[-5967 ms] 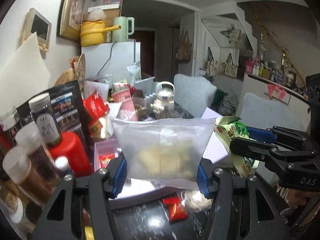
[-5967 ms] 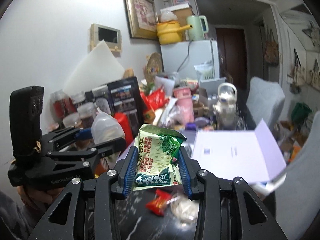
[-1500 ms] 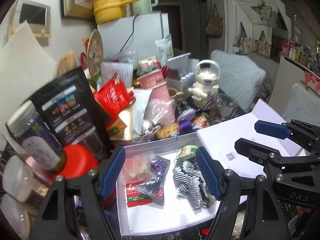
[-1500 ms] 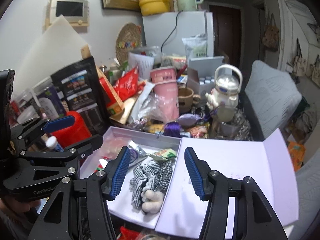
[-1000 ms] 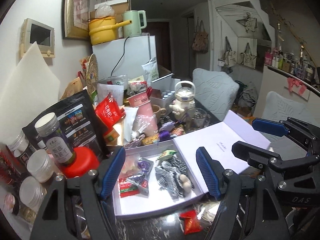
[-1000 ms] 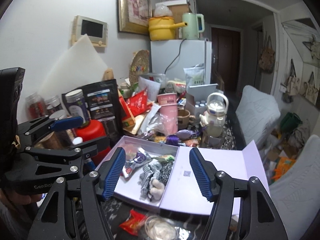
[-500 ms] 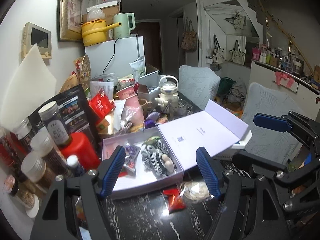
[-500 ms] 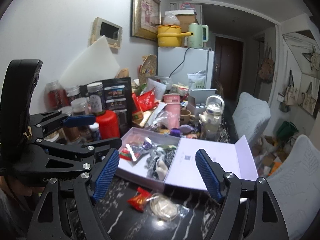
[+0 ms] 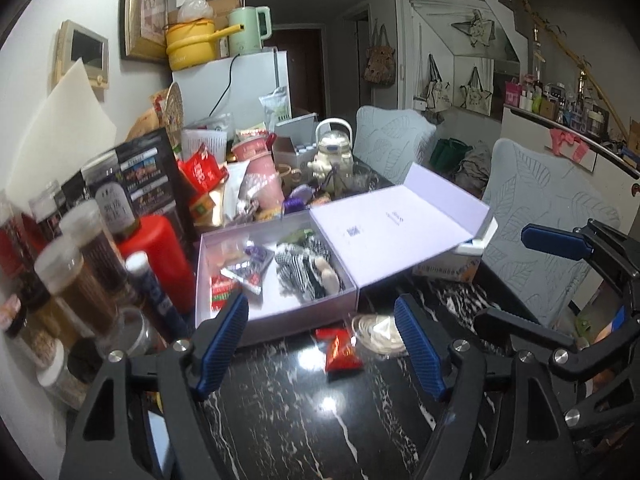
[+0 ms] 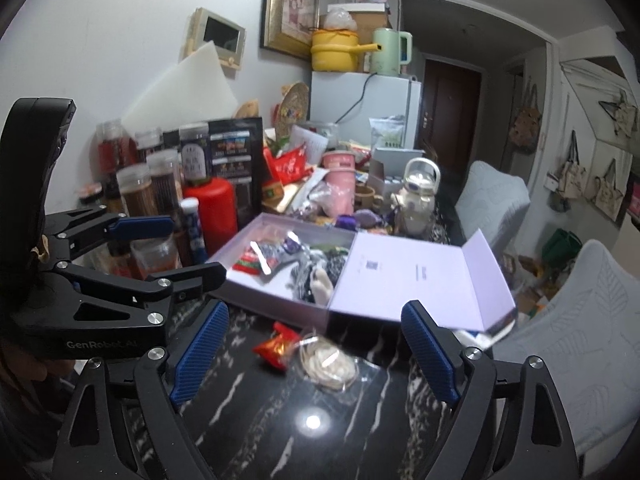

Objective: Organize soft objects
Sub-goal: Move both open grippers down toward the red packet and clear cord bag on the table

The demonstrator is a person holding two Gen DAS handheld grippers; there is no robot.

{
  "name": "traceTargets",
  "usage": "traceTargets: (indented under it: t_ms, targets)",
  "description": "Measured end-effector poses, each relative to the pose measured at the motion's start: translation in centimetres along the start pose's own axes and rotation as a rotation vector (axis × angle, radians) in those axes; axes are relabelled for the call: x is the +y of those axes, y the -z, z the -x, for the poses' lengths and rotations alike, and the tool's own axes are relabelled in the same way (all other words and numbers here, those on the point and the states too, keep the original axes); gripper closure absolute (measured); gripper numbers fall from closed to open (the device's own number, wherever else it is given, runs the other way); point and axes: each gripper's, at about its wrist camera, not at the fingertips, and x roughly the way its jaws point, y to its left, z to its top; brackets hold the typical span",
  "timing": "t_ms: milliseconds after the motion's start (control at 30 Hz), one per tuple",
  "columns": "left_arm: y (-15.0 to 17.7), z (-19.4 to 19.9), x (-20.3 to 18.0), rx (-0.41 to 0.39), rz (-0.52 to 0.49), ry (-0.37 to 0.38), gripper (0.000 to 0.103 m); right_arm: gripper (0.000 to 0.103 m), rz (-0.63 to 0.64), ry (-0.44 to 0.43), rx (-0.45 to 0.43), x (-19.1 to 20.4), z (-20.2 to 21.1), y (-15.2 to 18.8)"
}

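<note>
Two soft items left on the near desk [image 9: 280, 420]: red packet [image 9: 340, 350] and clear pouch [image 9: 378, 330], touching, just in front of the box [image 9: 276, 312]. Left gripper [image 9: 320, 344] and right gripper [image 10: 316, 356]: fingers apart, empty; right's just been opening wider. Farther back, the box, lid open, already holds snack packets [image 9: 240, 276] and checkered plush [image 9: 308, 268]. Roughly most done.

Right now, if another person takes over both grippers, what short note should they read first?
Left gripper: open, empty.
Right gripper: open, empty; its jaws have just been opening wider.
Lilac box: lid open, already holding snack packets and a checkered cloth toy.
Left to do: red packet and clear bag of white rings lie on the black marble table in front of the box, in front of both grippers.
</note>
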Motion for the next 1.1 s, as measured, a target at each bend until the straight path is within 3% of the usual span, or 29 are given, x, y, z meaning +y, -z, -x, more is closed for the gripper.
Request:
traceTargets:
  t_ms: [167,433,700,933,1100]
  targets:
    - [2.3,-1.2,0.0,0.048,0.024,0.032,0.028,0.014,-0.026,-0.037,0.026,-0.1,-0.8,2.3]
    - [6.6,-3.3,0.3,0.123,0.08,0.024,0.028,0.014,-0.029,-0.053,0.066,0.3,-3.0,5.9]
    - [9.7,-5.6,0.8,0.183,0.132,0.035,0.028,0.014,-0.059,-0.041,0.179,-0.6,-6.3,8.7]
    - [9.6,-7.2,1.1,0.192,0.114,0.059,0.028,0.014,-0.033,-0.015,0.242,-1.8,-9.3,9.2]
    - [8.5,-8.5,1.6,0.204,0.116,0.069,0.028,0.014,-0.024,-0.057,0.273,-2.7,-11.4,8.7]
